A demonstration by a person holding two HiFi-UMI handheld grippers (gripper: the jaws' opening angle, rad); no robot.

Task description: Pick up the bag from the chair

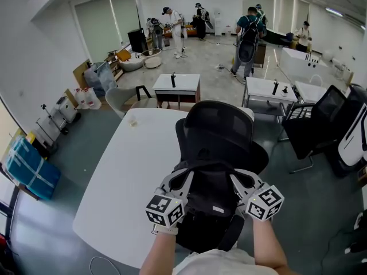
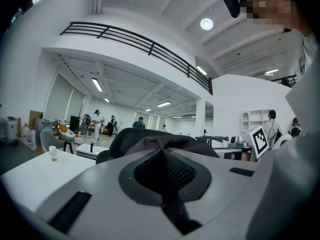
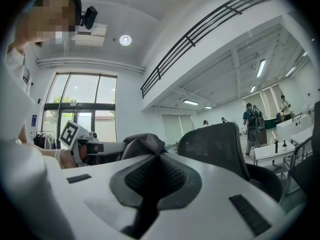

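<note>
A black bag (image 1: pixel 207 206) hangs between my two grippers, just in front of the black mesh chair (image 1: pixel 221 132). My left gripper (image 1: pixel 184 179) is shut on the bag's top left corner and my right gripper (image 1: pixel 237 179) on its top right corner. In the left gripper view the left gripper (image 2: pixel 162 151) pinches a peak of the bag (image 2: pixel 167 141), with the chair (image 2: pixel 122 136) behind it and the right gripper's marker cube (image 2: pixel 260 140) at the right. In the right gripper view the right gripper (image 3: pixel 159 156) grips the bag (image 3: pixel 142 143), with the chair (image 3: pixel 215 144) to its right.
A white table (image 1: pixel 123 182) lies to the left of the chair, with a small cup (image 1: pixel 133 121) near its far edge. Another black chair (image 1: pixel 321 125) stands to the right. Small desks (image 1: pixel 176 86) and several people (image 1: pixel 248 36) are further back.
</note>
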